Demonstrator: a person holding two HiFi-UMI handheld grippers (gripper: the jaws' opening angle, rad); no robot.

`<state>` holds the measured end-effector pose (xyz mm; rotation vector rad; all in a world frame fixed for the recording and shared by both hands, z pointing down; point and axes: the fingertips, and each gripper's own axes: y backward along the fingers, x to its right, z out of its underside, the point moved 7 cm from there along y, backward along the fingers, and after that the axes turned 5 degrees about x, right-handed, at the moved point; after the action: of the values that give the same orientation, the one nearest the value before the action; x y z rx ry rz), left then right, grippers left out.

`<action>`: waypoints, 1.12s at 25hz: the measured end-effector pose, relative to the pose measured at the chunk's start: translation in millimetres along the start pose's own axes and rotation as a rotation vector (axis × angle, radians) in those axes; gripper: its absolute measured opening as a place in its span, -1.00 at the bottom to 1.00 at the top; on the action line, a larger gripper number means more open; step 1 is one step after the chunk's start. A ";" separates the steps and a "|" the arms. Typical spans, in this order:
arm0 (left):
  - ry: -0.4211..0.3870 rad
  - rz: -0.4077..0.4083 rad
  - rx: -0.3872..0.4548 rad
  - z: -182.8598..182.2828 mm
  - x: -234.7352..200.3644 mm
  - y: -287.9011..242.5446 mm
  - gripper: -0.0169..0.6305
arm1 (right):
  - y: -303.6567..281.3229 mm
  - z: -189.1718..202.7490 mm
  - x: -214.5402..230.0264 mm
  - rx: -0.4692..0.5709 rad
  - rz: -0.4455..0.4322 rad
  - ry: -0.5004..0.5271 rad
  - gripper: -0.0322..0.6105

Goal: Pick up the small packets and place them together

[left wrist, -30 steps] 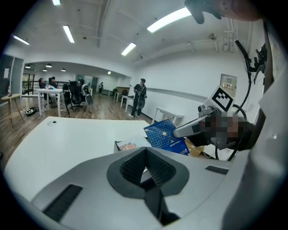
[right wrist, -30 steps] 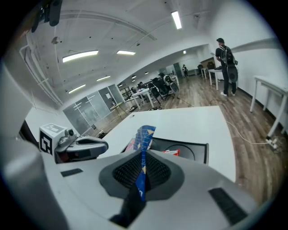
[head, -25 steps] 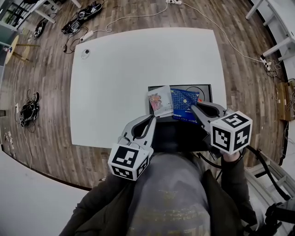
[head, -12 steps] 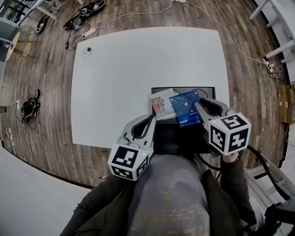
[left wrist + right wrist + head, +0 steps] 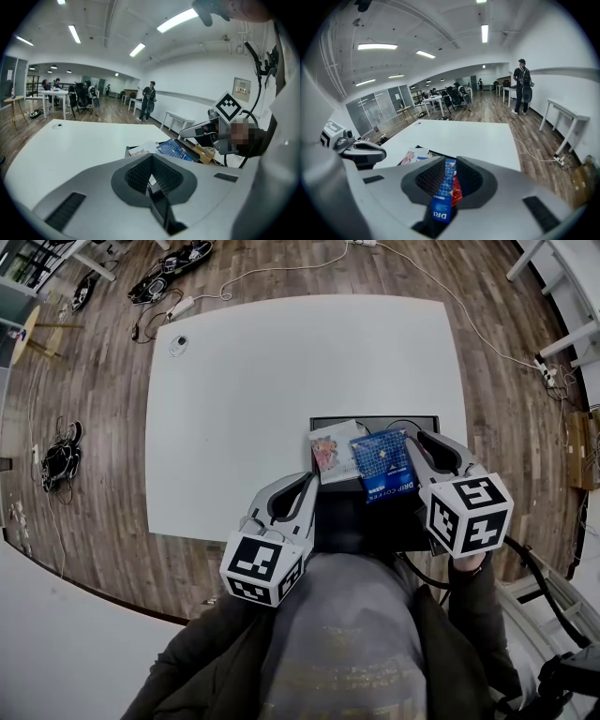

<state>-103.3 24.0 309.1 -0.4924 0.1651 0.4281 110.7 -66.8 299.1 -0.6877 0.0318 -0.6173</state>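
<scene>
right gripper: ribbed pads pinch flat glossy blue grid-print packet, jaws just eased wider. left gripper: jaws together, empty; flat pink-white packet ahead of it in black rectangular tray.

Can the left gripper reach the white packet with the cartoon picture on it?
Probably yes. The left gripper sits just short of the white packet, fingers shut and empty, with nothing in between. The blue packet is off to one side. It would need to open its fingers first.
</scene>
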 end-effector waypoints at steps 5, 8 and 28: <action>-0.001 0.012 0.004 2.5 0.6 0.7 -0.94 | 9.2 -1.5 2.5 0.027 0.037 0.008 -0.71; -0.006 0.026 0.005 2.9 2.4 1.6 -0.94 | 17.2 1.5 5.5 0.034 0.067 0.001 -0.71; -0.062 0.131 -0.010 15.8 33.3 12.2 -0.94 | 42.7 86.2 -55.3 -0.164 -0.195 0.012 -0.89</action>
<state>-77.9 53.4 309.3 -0.4793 0.1361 0.5720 107.0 39.4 331.2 -0.8522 0.0266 -0.8120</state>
